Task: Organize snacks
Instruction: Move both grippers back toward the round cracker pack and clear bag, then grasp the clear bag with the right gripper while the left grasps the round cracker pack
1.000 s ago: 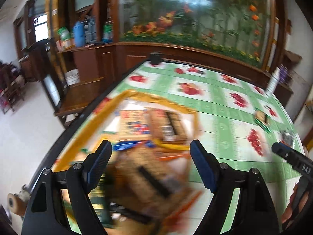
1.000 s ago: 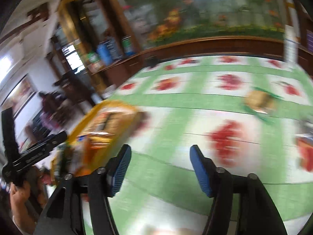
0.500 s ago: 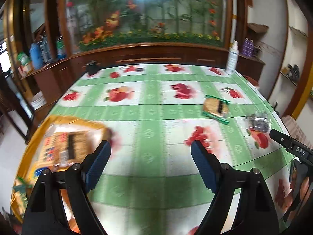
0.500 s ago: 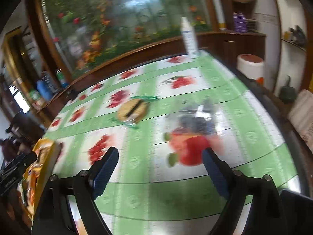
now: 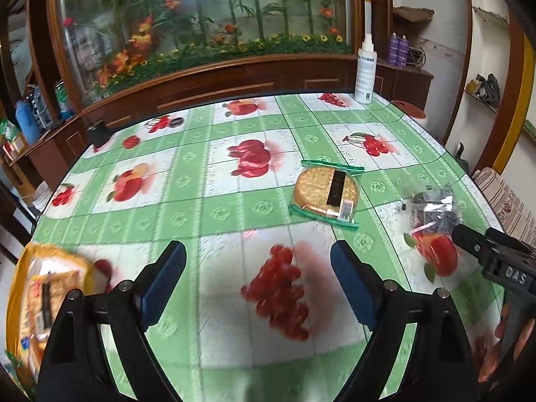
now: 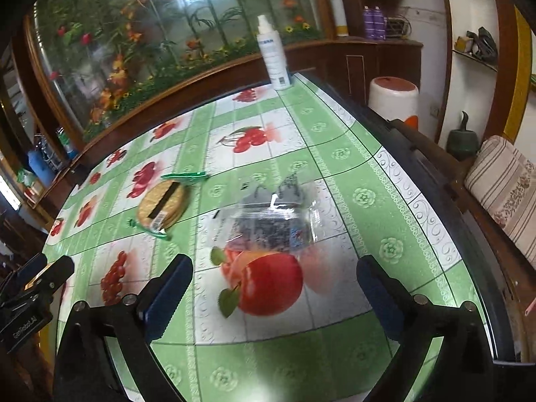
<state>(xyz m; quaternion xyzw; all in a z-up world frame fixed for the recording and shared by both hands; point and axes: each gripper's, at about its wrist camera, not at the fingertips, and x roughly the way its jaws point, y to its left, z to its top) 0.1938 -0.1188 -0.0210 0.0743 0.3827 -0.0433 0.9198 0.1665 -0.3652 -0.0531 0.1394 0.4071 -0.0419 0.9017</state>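
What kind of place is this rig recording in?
Probably a home dining or living room: green fruit-print tablecloth on the table, large glass-fronted tank of artificial flowers in dark wooden cabinetry, striped cushion beside it.
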